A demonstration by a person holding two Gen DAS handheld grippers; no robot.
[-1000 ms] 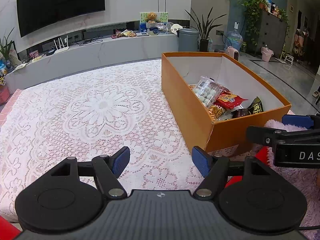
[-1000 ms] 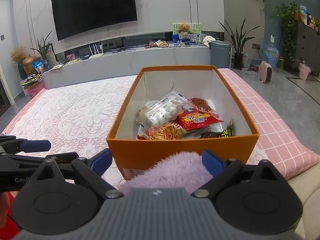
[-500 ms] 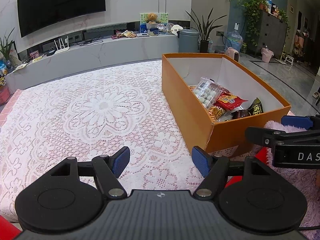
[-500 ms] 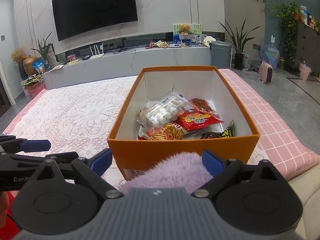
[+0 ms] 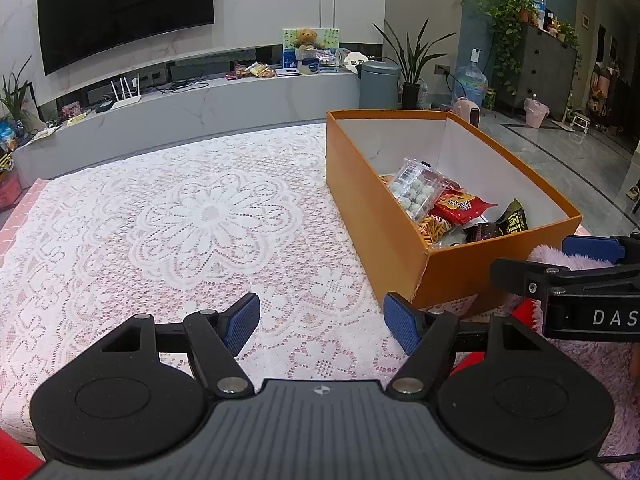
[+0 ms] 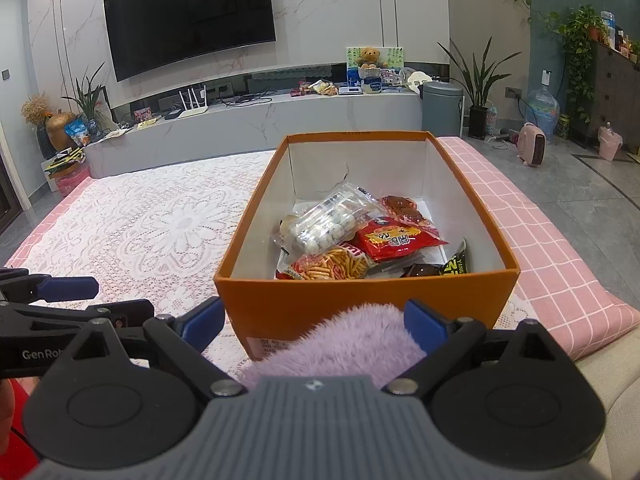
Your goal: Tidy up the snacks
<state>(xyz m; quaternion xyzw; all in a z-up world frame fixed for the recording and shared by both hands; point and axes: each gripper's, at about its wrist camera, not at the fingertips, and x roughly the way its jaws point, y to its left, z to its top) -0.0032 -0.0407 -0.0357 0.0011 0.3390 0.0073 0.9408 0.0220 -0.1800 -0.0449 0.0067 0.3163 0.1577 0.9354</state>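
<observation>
Left tongs (image 5: pixel 320 322) hovering spread wide, grasping nothing, lace-covered bench (image 5: pixel 180 220) lying bare ahead. Right tongs (image 6: pixel 314 320) gaping likewise, unladen, straddling purple fuzzy fabric (image 6: pixel 344 336). Orange box (image 6: pixel 360 304) holding snacks (image 6: pixel 360 236), sitting just ahead.

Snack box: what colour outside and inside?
Box: orange outside, white inside; clearest in the right wrist view.

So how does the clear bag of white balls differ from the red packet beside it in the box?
The clear bag of white balls is see-through, showing its contents; the red packet is opaque with printed lettering. The clear bag lies on top of the pile, tilted towards the left wall of the orange box; the red packet lies lower, on its right. Both are sealed and rest inside the box.
</observation>
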